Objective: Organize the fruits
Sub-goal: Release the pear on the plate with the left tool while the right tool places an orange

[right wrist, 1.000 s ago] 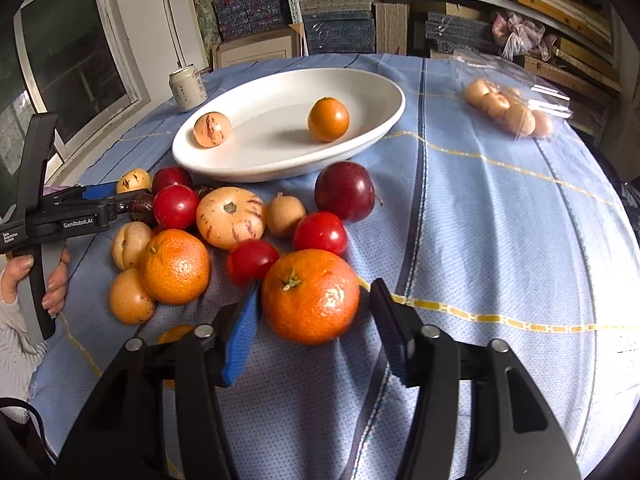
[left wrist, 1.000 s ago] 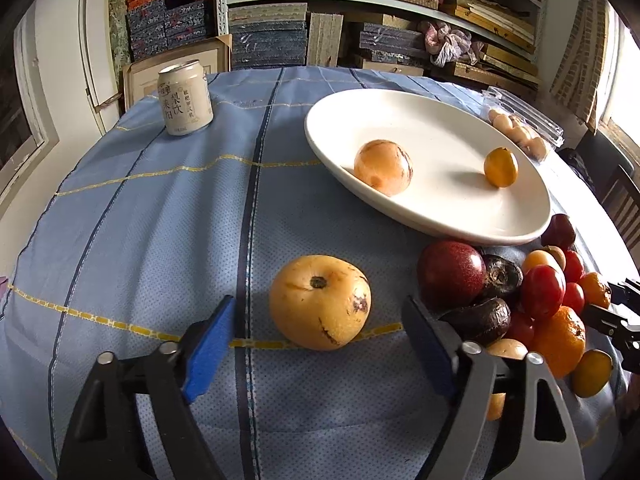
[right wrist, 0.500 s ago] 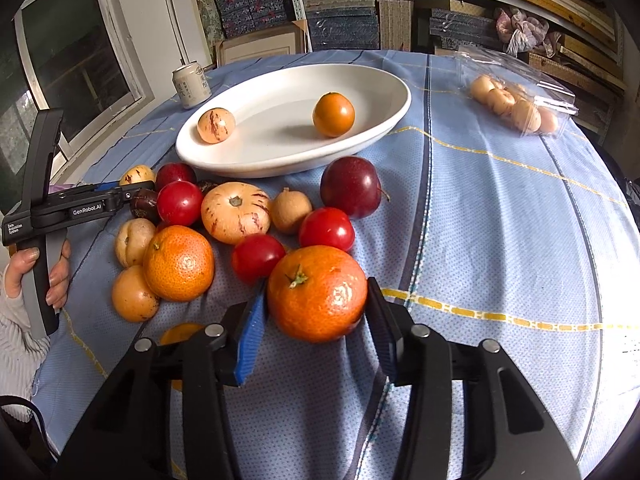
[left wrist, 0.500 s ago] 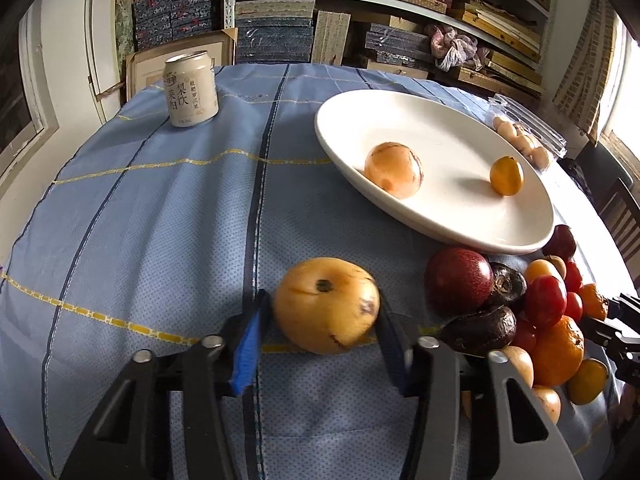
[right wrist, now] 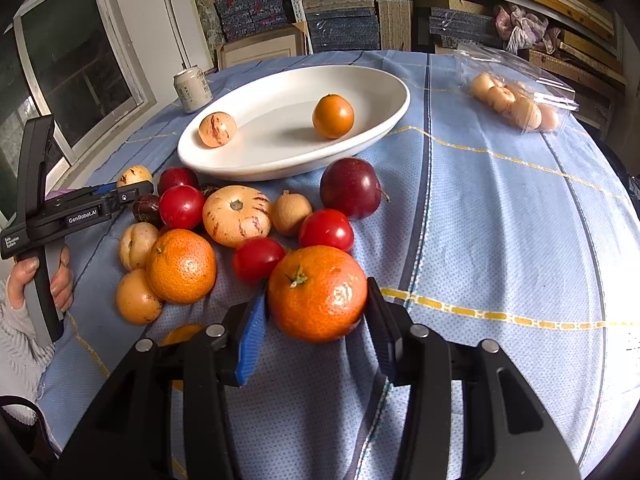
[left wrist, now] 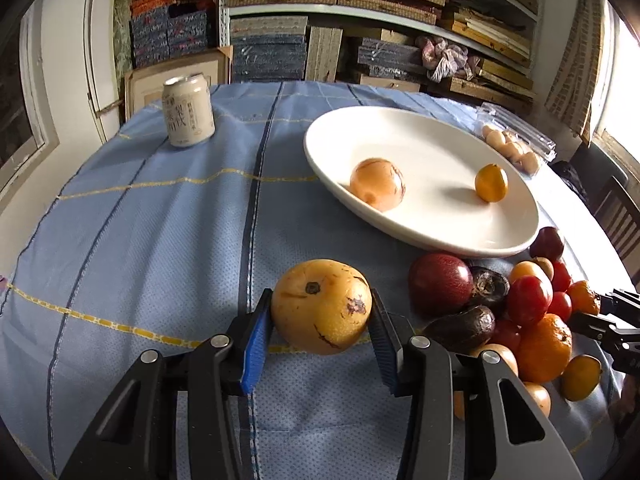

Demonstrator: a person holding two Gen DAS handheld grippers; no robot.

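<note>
My left gripper is shut on a yellow-orange round fruit with brown marks, held just above the blue cloth. My right gripper is shut on a large orange at the near edge of a fruit pile. The white oval plate holds a striped pale-orange fruit and a small orange fruit; the plate also shows in the right wrist view. The left gripper body shows in the right wrist view.
A drink can stands at the far left of the table. A clear plastic pack of pale fruits lies at the far right. Shelves of stacked boxes stand behind the table. A chair stands at the right.
Both grippers have closed from wide open onto their fruits: the left on the yellow-orange fruit, the right on the large orange. Both fruits now sit a little higher in view.
</note>
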